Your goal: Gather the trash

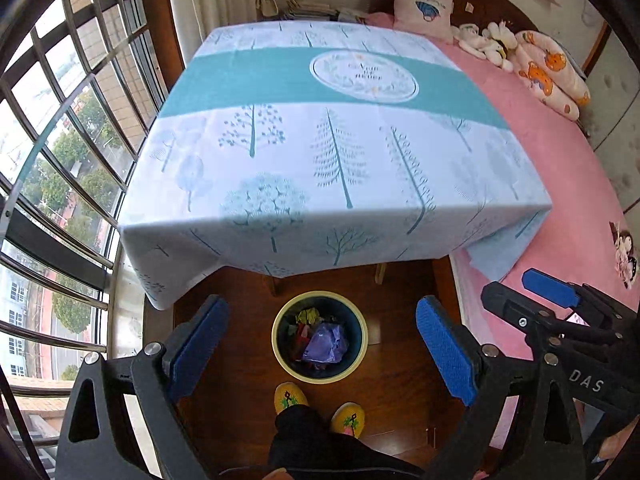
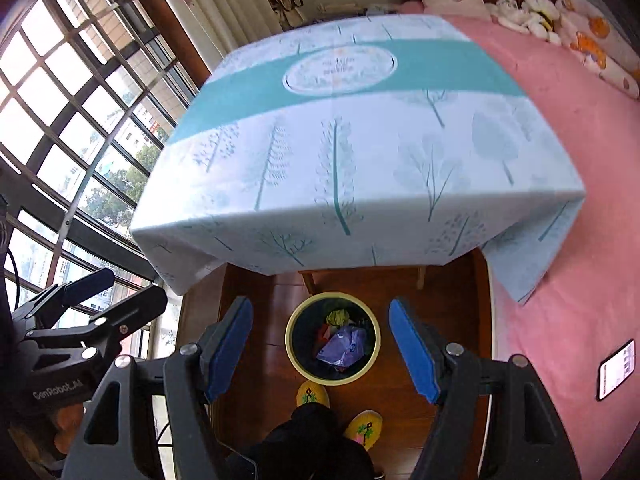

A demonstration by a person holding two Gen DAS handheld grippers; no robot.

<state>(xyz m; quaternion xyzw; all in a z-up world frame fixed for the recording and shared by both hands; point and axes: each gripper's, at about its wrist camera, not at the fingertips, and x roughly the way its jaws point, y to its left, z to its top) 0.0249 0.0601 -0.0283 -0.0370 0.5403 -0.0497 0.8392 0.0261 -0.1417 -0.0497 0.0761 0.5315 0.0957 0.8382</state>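
Note:
A round bin [image 1: 282,354] [image 2: 294,354] with a pale yellow rim and dark inside stands on the wooden floor below the table's front edge. Crumpled trash lies in it: a purple bag [image 1: 323,343] [image 2: 343,345], a yellow-green wad and red scraps. My left gripper [image 1: 322,346] hangs high above the bin, open, with nothing between its blue pads. My right gripper [image 2: 322,346] is likewise open and empty above the bin. In the left wrist view the right gripper [image 1: 556,304] shows at the right; in the right wrist view the left gripper [image 2: 100,300] shows at the left.
A table with a white and teal tree-print cloth [image 1: 320,152] [image 2: 360,140] fills the middle. A pink bed [image 1: 560,184] [image 2: 580,240] with pillows and soft toys lies to the right, a phone [image 2: 616,368] on it. Barred windows on the left. The person's yellow slippers [image 1: 290,396] stand by the bin.

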